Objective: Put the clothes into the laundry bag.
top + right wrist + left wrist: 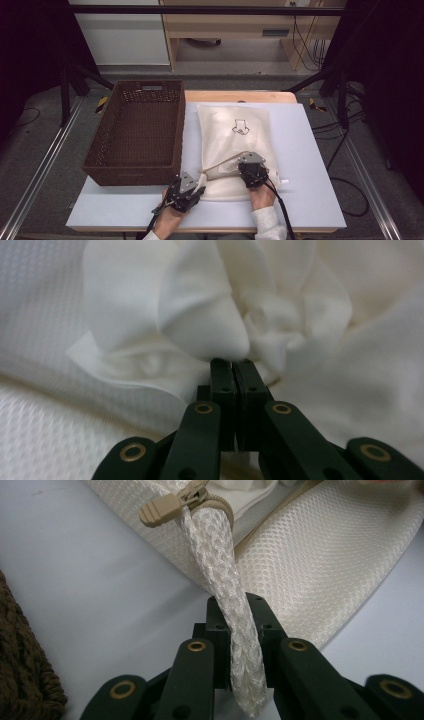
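Obstacle: wicker basket (135,131) walling left side | Centre: mesh bag (235,145) across mat | Free: bare table (310,175) right of bag, front strip

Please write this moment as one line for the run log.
left gripper: shut on bag edge by zipper pull | right gripper: shut on white cloth | basket: beside bag

Cream mesh laundry bag (235,140), brown wicker basket (137,130), white cloth (200,325), beige zipper pull (162,510)

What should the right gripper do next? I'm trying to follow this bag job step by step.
Probably draw the white cloth slowly out of the mesh bag: the right gripper looks shut on a fold of it, and the left gripper pins the bag's edge by the zipper pull, steadying it.
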The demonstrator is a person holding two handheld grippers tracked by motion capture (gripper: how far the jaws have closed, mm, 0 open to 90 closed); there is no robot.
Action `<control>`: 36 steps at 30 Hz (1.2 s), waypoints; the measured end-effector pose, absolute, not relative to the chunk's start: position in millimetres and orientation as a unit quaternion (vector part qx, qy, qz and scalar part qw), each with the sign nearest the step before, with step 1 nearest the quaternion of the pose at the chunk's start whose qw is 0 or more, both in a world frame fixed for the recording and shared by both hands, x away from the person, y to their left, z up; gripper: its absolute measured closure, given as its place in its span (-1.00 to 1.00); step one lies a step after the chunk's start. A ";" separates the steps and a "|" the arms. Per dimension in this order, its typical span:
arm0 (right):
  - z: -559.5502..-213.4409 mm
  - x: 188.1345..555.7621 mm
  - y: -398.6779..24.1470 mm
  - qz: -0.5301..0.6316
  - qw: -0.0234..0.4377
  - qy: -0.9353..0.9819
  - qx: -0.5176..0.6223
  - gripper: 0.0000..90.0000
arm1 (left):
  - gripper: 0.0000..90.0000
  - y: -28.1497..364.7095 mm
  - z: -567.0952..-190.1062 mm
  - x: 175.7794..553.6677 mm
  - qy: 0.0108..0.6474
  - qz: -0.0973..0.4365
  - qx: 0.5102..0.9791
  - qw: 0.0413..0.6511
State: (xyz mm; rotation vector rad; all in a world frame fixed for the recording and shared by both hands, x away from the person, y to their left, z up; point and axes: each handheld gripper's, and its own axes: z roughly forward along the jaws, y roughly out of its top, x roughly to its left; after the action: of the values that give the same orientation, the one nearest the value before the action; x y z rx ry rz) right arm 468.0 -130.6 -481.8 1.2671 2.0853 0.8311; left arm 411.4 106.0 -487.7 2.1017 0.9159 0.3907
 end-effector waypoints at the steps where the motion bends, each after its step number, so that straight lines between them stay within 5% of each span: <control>1: -482.5 471.7 -128.9 0.310 0.284 0.778 0.467 0.98 | 0.80 106.3 -487.6 411.6 0.362 0.153 0.829 0.397; 5: -488.2 486.5 -129.8 0.302 0.329 0.772 0.453 0.98 | 0.81 106.2 -487.6 411.5 0.363 0.154 0.829 0.397; 12: -479.6 475.4 -136.0 0.331 0.298 0.769 0.459 0.81 | 0.80 106.9 -487.6 412.0 0.364 0.151 0.828 0.399; 17: -449.6 437.7 -157.2 0.392 0.298 0.760 0.424 0.62 | 0.53 107.6 -482.9 415.5 0.371 0.146 0.825 0.400; 24: -444.0 412.9 -206.8 0.379 0.351 0.726 0.454 -0.10 | 0.40 106.5 -476.6 428.0 0.387 0.153 0.815 0.404; 26: -458.3 417.8 -212.3 0.359 0.334 0.736 0.466 -0.04 | 0.48 107.1 -477.7 430.9 0.393 0.144 0.810 0.411; 32: -463.1 419.5 -219.4 0.357 0.315 0.740 0.475 0.71 | 0.83 106.0 -477.5 423.5 0.385 0.146 0.813 0.412; 36: -451.6 407.0 -228.8 0.380 0.297 0.739 0.471 0.77 | 0.82 110.5 -477.8 416.0 0.384 0.135 0.815 0.413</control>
State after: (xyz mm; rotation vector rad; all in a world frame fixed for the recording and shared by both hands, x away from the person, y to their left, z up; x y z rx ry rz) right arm 407.0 -228.8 -451.6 1.2534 1.9640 1.0104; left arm 416.0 110.5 -477.8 2.0480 0.9658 0.3389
